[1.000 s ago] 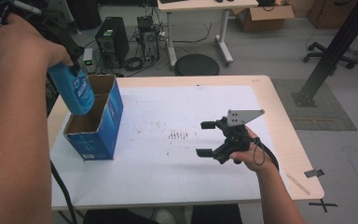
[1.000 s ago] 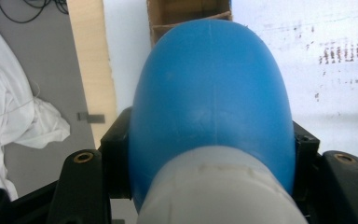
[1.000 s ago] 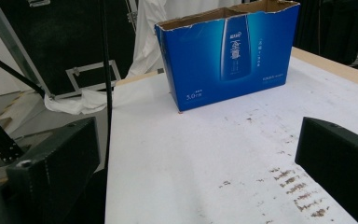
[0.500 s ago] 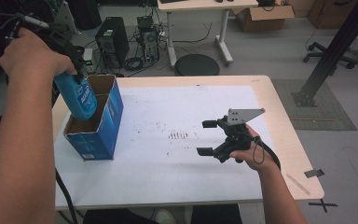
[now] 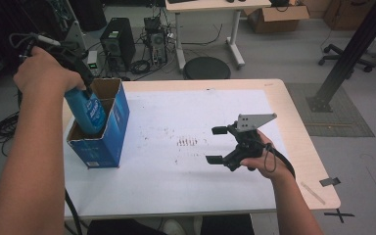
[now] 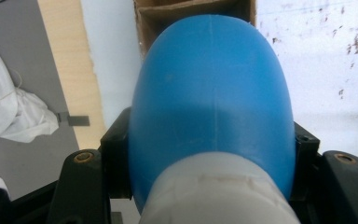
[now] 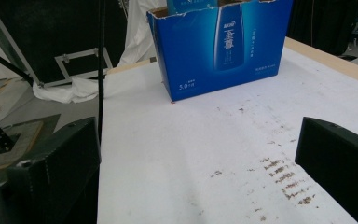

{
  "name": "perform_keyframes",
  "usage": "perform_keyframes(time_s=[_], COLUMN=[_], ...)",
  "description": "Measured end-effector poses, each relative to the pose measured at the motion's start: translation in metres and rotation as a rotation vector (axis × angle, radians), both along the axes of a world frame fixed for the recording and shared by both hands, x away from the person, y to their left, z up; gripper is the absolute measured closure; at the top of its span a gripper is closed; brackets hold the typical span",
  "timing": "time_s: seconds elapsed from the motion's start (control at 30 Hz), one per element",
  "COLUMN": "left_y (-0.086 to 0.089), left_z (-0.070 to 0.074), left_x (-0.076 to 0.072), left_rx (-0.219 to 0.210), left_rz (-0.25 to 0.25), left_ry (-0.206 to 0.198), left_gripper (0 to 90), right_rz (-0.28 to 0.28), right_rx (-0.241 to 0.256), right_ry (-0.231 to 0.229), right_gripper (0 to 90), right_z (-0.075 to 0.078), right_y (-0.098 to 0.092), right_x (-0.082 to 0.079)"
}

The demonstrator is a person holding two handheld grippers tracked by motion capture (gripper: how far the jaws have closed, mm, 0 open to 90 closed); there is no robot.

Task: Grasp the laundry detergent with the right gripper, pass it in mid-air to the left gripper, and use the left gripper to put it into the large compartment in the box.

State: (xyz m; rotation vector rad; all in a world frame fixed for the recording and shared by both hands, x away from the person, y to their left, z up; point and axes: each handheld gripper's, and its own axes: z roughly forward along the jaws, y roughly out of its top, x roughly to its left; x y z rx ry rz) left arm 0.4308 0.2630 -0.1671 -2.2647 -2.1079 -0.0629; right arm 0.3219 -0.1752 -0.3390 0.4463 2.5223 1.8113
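Left gripper clamped on blue bottle, bottle's lower end inside open box at table's left edge. Right gripper wide open, empty, mid-table.

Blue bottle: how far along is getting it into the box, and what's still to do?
Done: the blue bottle is gripped by the left gripper and its lower end is already inside the open blue box. In hand: lowering; the bottle's upper part is above the rim and the jaws are clamped on it. Left: seat it and release. The right gripper is open over the white table, holding nothing.
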Motion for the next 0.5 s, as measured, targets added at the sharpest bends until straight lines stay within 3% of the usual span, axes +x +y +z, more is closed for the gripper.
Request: perform_keyframes(time_s=[0.17,0.5], left_y=[0.000,-0.001], left_z=[-0.016,-0.041], left_x=[0.002,0.005], left_rx=[-0.004,-0.013], left_rz=[-0.003,-0.007], left_ry=[0.016,0.042], left_gripper=[38.1,38.1], right_rz=[0.000,0.008], right_rx=[-0.029,-0.032], right_ry=[0.003,0.005], right_gripper=[0.2,0.2], right_z=[-0.002,-0.004], right_y=[0.002,0.004], right_x=[0.002,0.003])
